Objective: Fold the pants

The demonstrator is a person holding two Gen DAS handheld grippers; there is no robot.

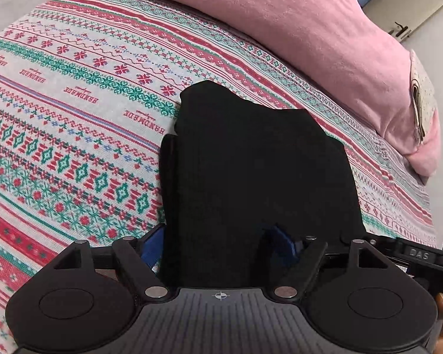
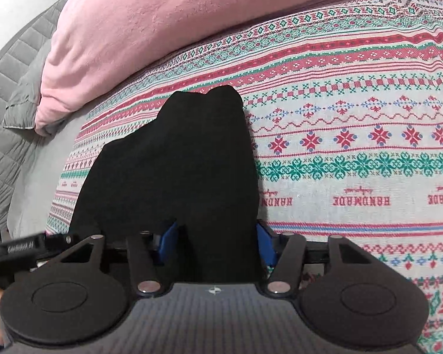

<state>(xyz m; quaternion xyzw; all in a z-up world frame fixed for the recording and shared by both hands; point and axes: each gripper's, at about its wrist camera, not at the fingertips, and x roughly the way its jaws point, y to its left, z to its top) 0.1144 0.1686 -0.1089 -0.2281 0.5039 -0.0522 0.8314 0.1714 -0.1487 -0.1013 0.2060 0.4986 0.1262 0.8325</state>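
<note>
The black pants [image 1: 251, 159] lie folded in a thick bundle on the patterned bedspread [image 1: 73, 118]; they also show in the right wrist view [image 2: 174, 162]. My left gripper [image 1: 221, 244] has its blue-padded jaws spread wide, with the near edge of the pants between them. My right gripper [image 2: 217, 244] also straddles the near edge of the pants, its blue pads [image 2: 264, 247] apart on either side of the cloth. The near hem is hidden behind both gripper bodies.
A pink blanket [image 1: 310, 29] lies bunched along the far side of the bed, also in the right wrist view [image 2: 133, 29]. A grey quilted cover [image 2: 9, 94] is at the left. The other gripper's edge [image 1: 422, 255] shows at the right.
</note>
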